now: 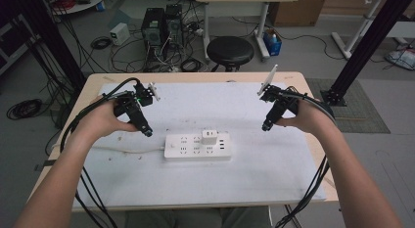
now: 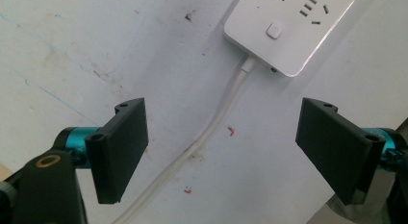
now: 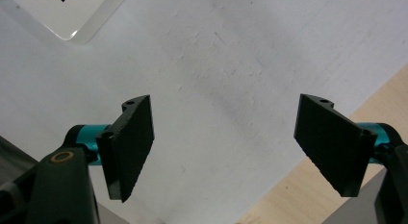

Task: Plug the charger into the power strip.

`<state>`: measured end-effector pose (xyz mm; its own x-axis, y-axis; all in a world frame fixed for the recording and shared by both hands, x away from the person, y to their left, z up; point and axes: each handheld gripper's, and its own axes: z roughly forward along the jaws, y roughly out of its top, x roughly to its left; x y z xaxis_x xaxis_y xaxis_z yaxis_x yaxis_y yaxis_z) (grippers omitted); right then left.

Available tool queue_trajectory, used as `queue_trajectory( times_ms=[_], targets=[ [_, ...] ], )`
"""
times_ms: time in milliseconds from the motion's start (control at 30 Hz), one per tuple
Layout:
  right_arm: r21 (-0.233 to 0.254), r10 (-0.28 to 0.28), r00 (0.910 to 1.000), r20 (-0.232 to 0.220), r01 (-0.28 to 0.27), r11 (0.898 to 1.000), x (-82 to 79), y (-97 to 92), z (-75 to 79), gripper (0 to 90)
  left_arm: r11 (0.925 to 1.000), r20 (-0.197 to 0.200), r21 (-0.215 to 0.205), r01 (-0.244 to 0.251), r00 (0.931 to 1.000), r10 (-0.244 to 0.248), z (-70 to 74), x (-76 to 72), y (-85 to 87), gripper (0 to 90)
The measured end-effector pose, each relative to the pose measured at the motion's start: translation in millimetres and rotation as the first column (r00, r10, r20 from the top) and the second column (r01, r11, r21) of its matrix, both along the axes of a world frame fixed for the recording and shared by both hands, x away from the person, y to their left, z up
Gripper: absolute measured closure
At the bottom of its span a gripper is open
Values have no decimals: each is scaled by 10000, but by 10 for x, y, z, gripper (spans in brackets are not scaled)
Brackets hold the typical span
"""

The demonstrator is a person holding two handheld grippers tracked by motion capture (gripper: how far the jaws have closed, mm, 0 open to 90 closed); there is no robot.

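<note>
The room behind is a workshop with a grey floor, a round black stool (image 1: 230, 50) beyond the far edge of the table, two computer towers (image 1: 161, 26) and many cables on the ground. The wooden table (image 1: 313, 98) carries a white mat (image 1: 274, 164) that covers almost all of its top.

A white power strip (image 1: 197, 146) lies flat on the mat, a little nearer to the front edge than to the far edge and about in the middle between the left and right edges. A small white charger (image 1: 210, 137) is plugged into its upper side. The white cord (image 1: 127, 149) of the strip runs from its left end toward the left edge of the table.

The left gripper (image 1: 147, 132) is above the mat just beside the left end of the strip. In the left gripper view its jaws stand wide open, with nothing between them; the cord (image 2: 202, 137) passes below the gap.

The right gripper (image 1: 265, 126) is to the right of the strip, well apart from it. Its jaws are also wide open and they hold nothing; below them are the mat and the right edge of the table.
</note>
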<state>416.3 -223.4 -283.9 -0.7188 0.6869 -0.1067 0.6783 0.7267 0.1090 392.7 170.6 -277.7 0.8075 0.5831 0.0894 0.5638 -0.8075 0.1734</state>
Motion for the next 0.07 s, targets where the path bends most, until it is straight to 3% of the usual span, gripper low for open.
queue_trajectory(
  times_ms=[67],
  targets=[
    [-58,16,10000,-33,-16,10000,2,-11,-12,214,10000,25,-64,-42,10000,42,-5,-4,21,187]
  ],
)
